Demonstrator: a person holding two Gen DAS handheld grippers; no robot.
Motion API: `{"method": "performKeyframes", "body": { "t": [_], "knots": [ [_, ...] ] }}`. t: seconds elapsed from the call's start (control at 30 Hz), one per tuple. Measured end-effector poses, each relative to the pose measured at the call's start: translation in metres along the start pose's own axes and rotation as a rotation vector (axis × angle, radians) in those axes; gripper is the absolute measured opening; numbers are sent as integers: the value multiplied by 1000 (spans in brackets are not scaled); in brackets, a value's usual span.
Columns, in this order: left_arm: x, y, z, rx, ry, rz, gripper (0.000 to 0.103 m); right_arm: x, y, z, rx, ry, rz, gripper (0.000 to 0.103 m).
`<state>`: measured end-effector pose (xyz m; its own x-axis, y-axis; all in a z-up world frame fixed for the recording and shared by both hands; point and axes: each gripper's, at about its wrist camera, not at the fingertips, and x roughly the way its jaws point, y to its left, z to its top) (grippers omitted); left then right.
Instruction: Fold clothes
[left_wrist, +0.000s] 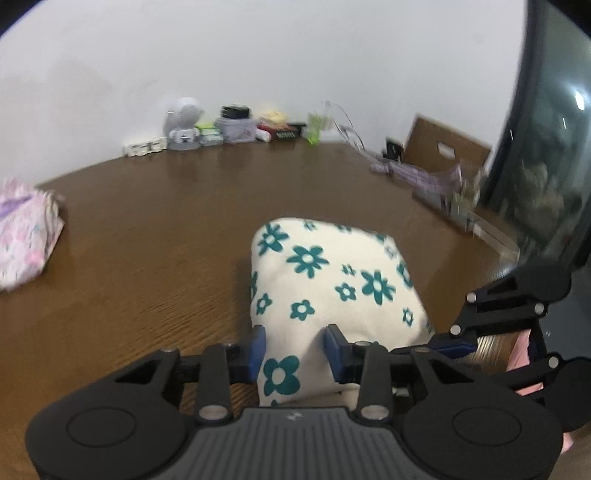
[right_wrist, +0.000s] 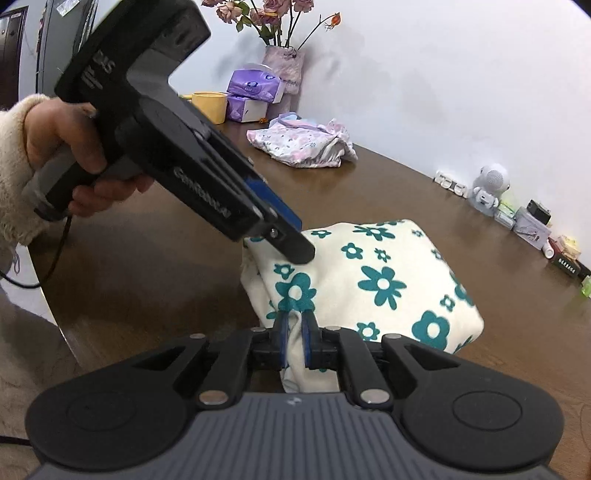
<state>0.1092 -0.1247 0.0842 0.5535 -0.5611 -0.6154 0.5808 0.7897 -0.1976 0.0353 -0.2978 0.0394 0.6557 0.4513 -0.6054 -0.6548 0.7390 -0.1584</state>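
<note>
The flowered garment (right_wrist: 369, 280) is seen folded into a bundle at mid-counter (right_wrist: 424, 192). Its 6 o'clock edge is clamped by the right gripper (right_wrist: 294, 339); the left gripper (left_wrist: 295, 350) straddles cloth, jaws apart. Next, closure and a joint lift seem called for.

We read this as a home, a living or dining room. A dark brown wooden table (right_wrist: 406, 192) stands against a plain white wall (right_wrist: 443, 74), its far edge lined with household odds and ends. We note a vase of dried roses (right_wrist: 282, 64), purple tissue packs (right_wrist: 253, 85), a yellow mug (right_wrist: 210, 105), a small white robot-shaped gadget (right_wrist: 489, 188), a white power strip (right_wrist: 448, 184) and little tins and boxes (right_wrist: 530, 225). A folded pink floral garment (right_wrist: 303, 142) lies on the tabletop, with a cream one printed with teal flowers (right_wrist: 369, 280) nearer us. A large dark screen (left_wrist: 554, 147) stands at one end.
</note>
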Motion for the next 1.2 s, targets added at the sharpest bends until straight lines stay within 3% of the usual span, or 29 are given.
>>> {"method": "performKeyframes", "body": {
  "t": [0.07, 0.1, 0.13, 0.23, 0.33, 0.43, 0.57, 0.67, 0.73, 0.83, 1.2],
  "knots": [
    [-15, 3, -4, -69, -43, 3, 55, -13, -15, 2, 76, -36, 3, 13],
    [-22, 4, -6, -105, -56, 8, 69, -22, -25, 4, 126, -62, -10, 24],
    [-27, 5, -9, -154, -54, -8, 80, -29, -35, 5, 161, -79, -32, 43],
    [-34, 9, -20, -334, -10, -110, 86, -29, -82, 11, 239, -66, -82, 61],
    [-25, 11, -28, -472, 70, -207, 86, -11, -125, 17, 291, 4, -19, 67],
    [-8, 5, -30, -528, 108, -175, 86, 11, -155, 26, 313, 80, 59, 67],
    [9, -1, -28, -584, 83, -133, 84, 36, -178, 38, 333, 168, 173, 67],
    [17, -2, -26, -608, 53, -98, 75, 44, -178, 38, 364, 225, 237, 65],
    [16, 0, -27, -612, 29, -66, 59, 44, -179, 35, 402, 249, 282, 45],
    [17, 15, -27, -616, 11, -47, 46, 36, -180, 27, 459, 242, 294, 39],
    [14, 65, -11, -522, -38, 20, 30, 16, -126, -10, 700, 136, 367, 34]
  ]
}}
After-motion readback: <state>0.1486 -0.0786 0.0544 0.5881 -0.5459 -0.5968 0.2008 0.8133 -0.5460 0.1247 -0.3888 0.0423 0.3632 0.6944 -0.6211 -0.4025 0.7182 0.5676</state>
